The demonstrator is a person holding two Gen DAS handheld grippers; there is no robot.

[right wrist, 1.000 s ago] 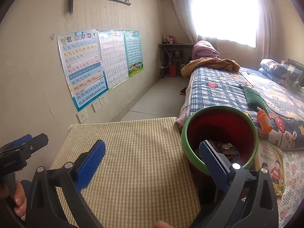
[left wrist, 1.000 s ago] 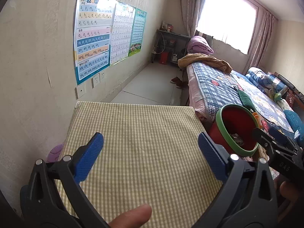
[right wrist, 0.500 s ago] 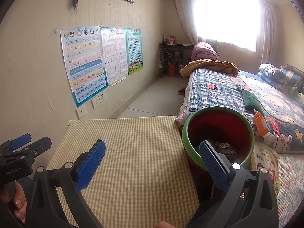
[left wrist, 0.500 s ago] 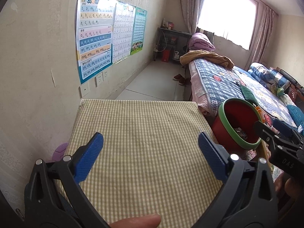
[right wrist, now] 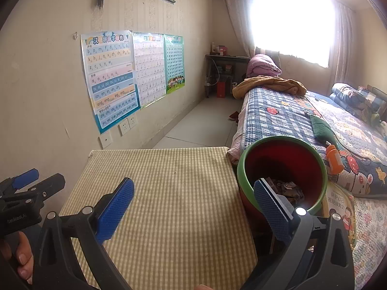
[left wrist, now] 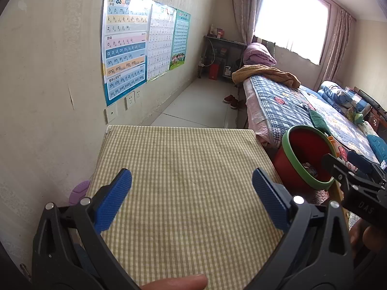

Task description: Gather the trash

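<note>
On the wall far to the left of both tools hang three colourful alphabet and number charts (left wrist: 125,46), with white wall sockets (left wrist: 130,99) under them. The left gripper (left wrist: 191,195) hovers with its blue-padded fingers (left wrist: 113,200) spread wide and nothing between them, over the table covered in green-and-cream checked cloth (left wrist: 183,169), whose surface ahead of the tool is bare. Beside it, the right gripper (right wrist: 193,207) is likewise released and empty, its left finger over the cloth and its right finger (right wrist: 271,207) in front of the round red plastic bin with a green rim (right wrist: 241,169). That bin stands just off the table's right edge, between table and bed, and crumpled trash wrappers (right wrist: 287,191) lie in its bottom, just beyond the right finger. Further right is the bed with a blue patchwork quilt (right wrist: 278,120), an orange bottle (right wrist: 333,159) on it close to the bin, and a children's picture book (right wrist: 341,207) below.
</note>
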